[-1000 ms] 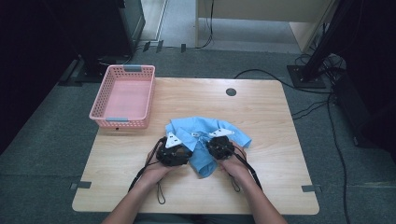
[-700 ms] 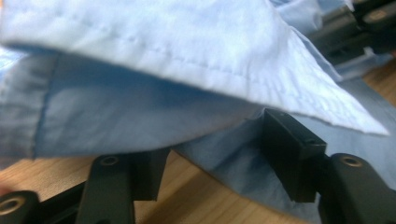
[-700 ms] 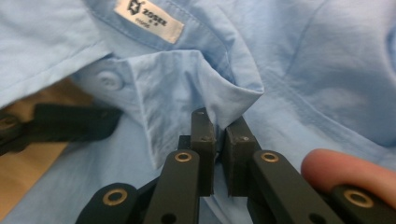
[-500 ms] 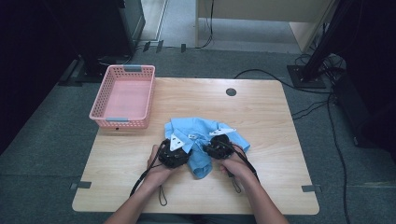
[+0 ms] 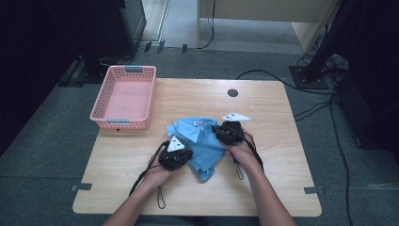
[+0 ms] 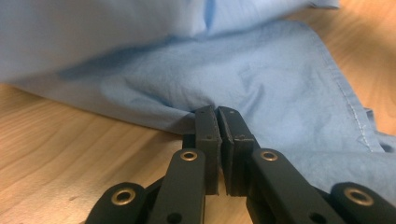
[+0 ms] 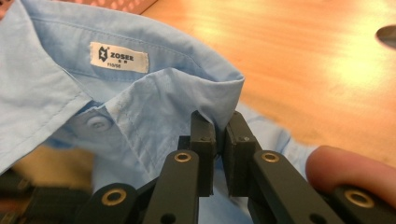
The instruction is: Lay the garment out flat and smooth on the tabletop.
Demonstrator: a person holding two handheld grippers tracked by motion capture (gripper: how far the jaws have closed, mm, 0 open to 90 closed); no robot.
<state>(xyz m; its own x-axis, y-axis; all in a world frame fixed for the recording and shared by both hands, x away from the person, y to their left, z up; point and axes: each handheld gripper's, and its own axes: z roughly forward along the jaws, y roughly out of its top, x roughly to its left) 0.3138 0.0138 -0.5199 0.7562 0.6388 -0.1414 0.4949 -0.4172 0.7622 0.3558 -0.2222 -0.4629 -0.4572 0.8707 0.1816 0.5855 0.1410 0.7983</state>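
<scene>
**Shirt pinched at two ends, stretched between the grippers**

A light blue shirt (image 5: 201, 141) lies crumpled near the middle of the counter (image 5: 282, 141), a little toward its near edge. The left gripper (image 6: 218, 122) has its jaws pressed together on a fold of the shirt's lower cloth, low against the wood, on the side toward the near-left corner. The right gripper (image 7: 217, 128) pinches the edge of the collar (image 7: 187, 88), just beside the white label (image 7: 119, 57) and a button (image 7: 97, 122), and sits farther from the near edge than the left one.

The shirt's long axis therefore seems to run slantwise between the two grippers, collar end far and right, tail end near and left. Any spreading or lifting would likely turn on pulling them apart along that line. A pink basket (image 5: 124, 98) stands well apart at the far-left corner.
</scene>
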